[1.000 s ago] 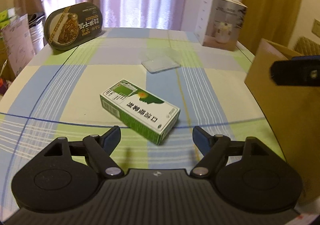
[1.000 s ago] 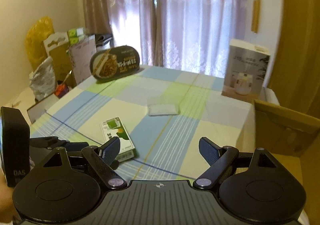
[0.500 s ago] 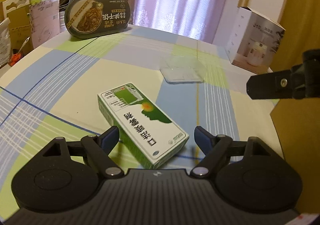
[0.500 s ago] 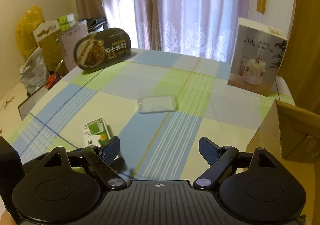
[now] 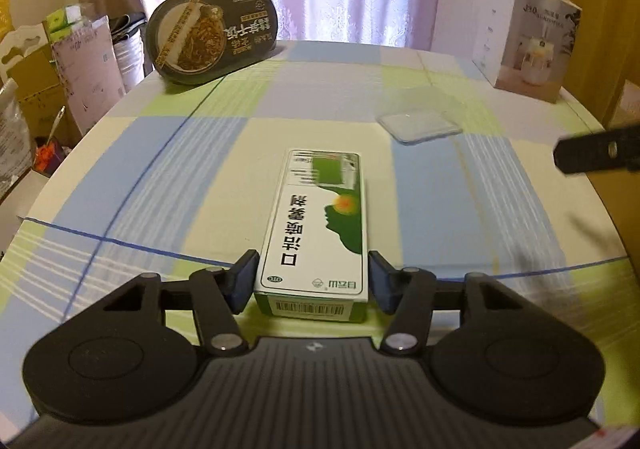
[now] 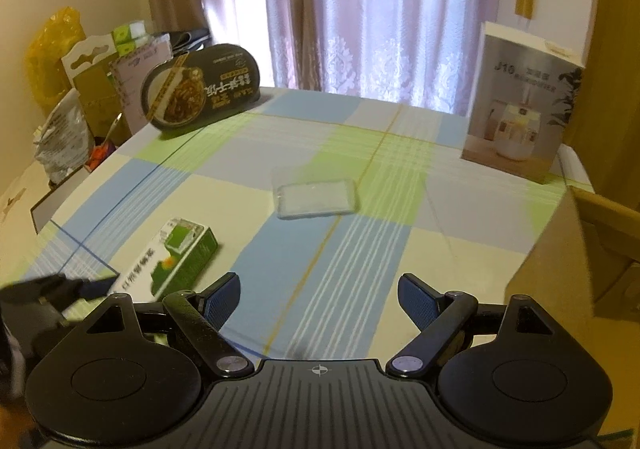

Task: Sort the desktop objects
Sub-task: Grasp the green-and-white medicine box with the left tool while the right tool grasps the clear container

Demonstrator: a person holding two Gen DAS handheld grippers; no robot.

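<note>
Left gripper (image 5: 312, 277) has swung square to the green medicine box (image 5: 320, 225) near the table's front edge, fingers now flanking it w/ slight gaps, not yet pinching. Right gripper (image 6: 320, 301) spread, idle.

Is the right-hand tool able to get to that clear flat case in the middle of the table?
Probably yes. The right gripper has its jaws spread and empty, and only bare tablecloth lies between it and the clear case. The green box sits off to its left, out of the path.
</note>
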